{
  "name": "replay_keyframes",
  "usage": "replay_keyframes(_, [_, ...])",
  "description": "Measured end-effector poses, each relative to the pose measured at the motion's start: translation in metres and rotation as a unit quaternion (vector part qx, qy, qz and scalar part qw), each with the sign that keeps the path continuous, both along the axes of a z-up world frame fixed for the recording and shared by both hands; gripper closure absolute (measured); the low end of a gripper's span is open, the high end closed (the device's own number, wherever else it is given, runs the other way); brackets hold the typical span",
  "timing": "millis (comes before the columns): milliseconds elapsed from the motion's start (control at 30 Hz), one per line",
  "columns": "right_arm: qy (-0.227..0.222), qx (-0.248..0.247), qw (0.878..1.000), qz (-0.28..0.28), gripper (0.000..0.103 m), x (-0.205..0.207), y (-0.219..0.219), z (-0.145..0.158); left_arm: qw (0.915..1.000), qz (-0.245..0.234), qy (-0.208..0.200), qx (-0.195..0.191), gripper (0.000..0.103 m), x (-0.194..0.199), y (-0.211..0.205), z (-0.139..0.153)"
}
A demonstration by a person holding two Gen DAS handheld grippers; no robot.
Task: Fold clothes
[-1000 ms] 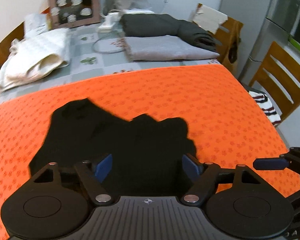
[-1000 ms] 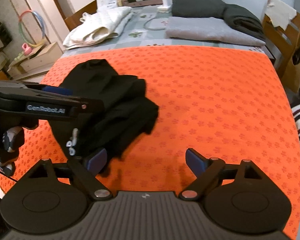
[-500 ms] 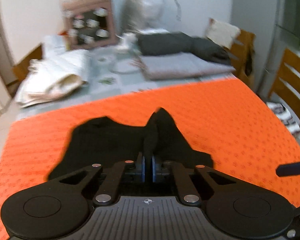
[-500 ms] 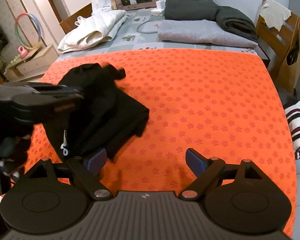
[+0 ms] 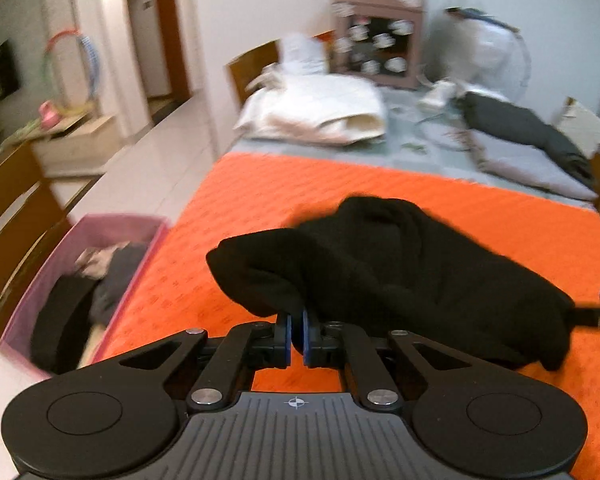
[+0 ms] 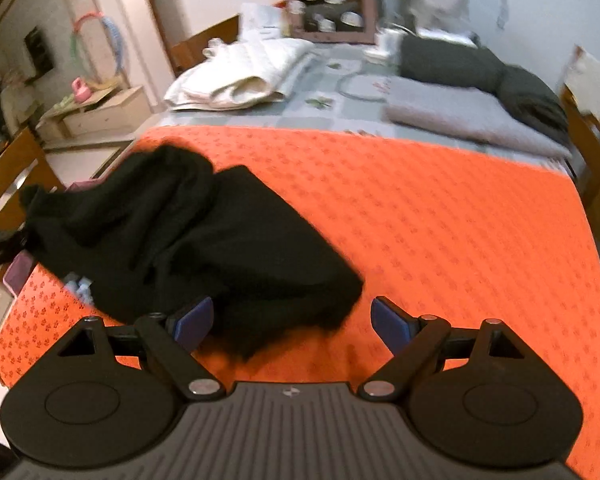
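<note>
A crumpled black garment (image 5: 400, 264) lies on the orange patterned cloth (image 5: 268, 192) that covers the table. My left gripper (image 5: 296, 336) is shut on a fold of the garment at its near edge, and the cloth bunches up over the blue pads. In the right wrist view the same black garment (image 6: 204, 236) spreads over the left part of the orange cloth (image 6: 440, 216). My right gripper (image 6: 290, 320) is open, its blue pads on either side of the garment's near corner. A tip of the right gripper shows at the right edge of the left wrist view.
A pink basket (image 5: 112, 228) with dark clothes stands off the table's left side. At the far end lie a white quilt (image 6: 236, 76), a grey folded cloth (image 6: 460, 116) and a dark folded garment (image 6: 472, 64). Wooden chairs (image 6: 592, 120) stand around the table.
My left gripper went from open to shut on the black garment, then swung left with it. The garment got pulled and spread leftwards. The right gripper stayed open and moved nearer the garment's corner.
</note>
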State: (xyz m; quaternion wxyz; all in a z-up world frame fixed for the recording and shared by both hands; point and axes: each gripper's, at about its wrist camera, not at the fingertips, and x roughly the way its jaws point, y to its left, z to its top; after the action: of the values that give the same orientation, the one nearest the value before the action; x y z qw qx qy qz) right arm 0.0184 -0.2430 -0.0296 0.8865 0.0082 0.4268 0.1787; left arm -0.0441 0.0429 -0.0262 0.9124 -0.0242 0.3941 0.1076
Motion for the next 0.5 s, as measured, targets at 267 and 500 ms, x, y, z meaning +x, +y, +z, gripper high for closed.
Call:
replay_keyframes(267, [-0.003,-0.014,0.995,0.103,0.013,0.028,0.069,0.001,0.9959,0.088,0.019,-0.004,0.096,-0.032,0.044,-0.013])
replay_keyframes(500, [0.017,-0.014,0.982,0.189,0.013,0.006,0.144,-0.008,0.9866,0.161,0.029,0.001,0.096,-0.055,0.080,-0.026])
